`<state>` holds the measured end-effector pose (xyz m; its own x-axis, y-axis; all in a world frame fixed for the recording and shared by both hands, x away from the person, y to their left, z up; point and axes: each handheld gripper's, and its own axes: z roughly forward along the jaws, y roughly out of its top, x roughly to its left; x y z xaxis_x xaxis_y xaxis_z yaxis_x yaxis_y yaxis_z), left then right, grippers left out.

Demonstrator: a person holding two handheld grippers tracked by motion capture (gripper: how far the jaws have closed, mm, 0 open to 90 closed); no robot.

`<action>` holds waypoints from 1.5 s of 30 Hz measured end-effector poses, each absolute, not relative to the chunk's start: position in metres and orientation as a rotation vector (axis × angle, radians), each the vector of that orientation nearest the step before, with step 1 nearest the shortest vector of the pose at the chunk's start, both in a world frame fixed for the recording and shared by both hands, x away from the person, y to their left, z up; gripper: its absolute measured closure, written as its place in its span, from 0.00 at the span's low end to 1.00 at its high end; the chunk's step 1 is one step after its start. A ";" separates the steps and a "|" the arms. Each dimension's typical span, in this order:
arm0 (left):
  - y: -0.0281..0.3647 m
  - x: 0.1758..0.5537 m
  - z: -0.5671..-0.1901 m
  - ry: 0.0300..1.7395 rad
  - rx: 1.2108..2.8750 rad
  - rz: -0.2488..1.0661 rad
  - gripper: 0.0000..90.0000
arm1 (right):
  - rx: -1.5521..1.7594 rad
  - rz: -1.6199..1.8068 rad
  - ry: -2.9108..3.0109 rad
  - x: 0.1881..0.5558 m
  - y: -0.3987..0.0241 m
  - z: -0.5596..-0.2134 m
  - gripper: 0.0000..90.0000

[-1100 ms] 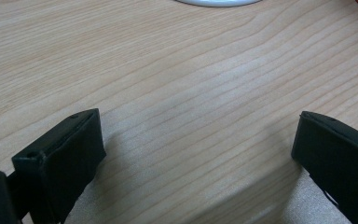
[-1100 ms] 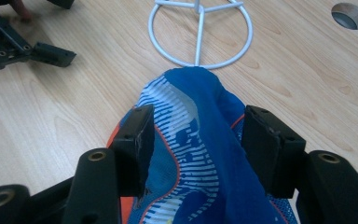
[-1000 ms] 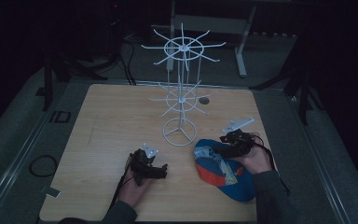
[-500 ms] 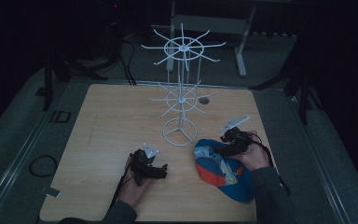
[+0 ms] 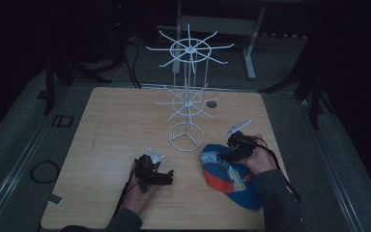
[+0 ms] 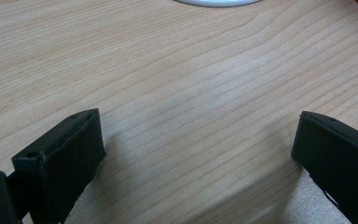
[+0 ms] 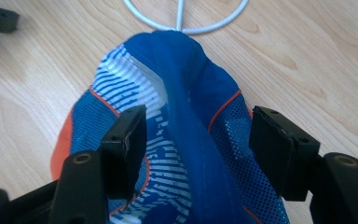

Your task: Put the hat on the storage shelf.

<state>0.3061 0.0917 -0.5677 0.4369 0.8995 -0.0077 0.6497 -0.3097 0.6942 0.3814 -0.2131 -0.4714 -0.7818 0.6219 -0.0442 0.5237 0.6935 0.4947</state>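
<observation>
Cap point(image 7: 186, 140) lies crumpled on the table point(image 5: 116, 125), directly under the right gripper point(image 7: 198, 133), a raised blue fold running up between its jaws. Jaws have just been opening and stand wide either side of that fold, pads clear of the fabric: released, nothing held. Judgement: the step is the pickup. Sink straight down so both pads bracket the ridge, then close on the doubled fabric, not the thin mesh to the jaws' right, which would likely slip. White hook stand point(image 5: 187, 96) has its base ring just past the cap's far edge, ahead of the jaws; keep clear. Left gripper point(image 6: 196, 154) rests low over bare wood, jaws apart, empty, off to the side.
</observation>
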 end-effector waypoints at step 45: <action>0.092 0.306 -0.568 1.296 2.066 0.515 0.03 | 0.885 0.746 2.705 0.373 -0.225 -0.461 0.98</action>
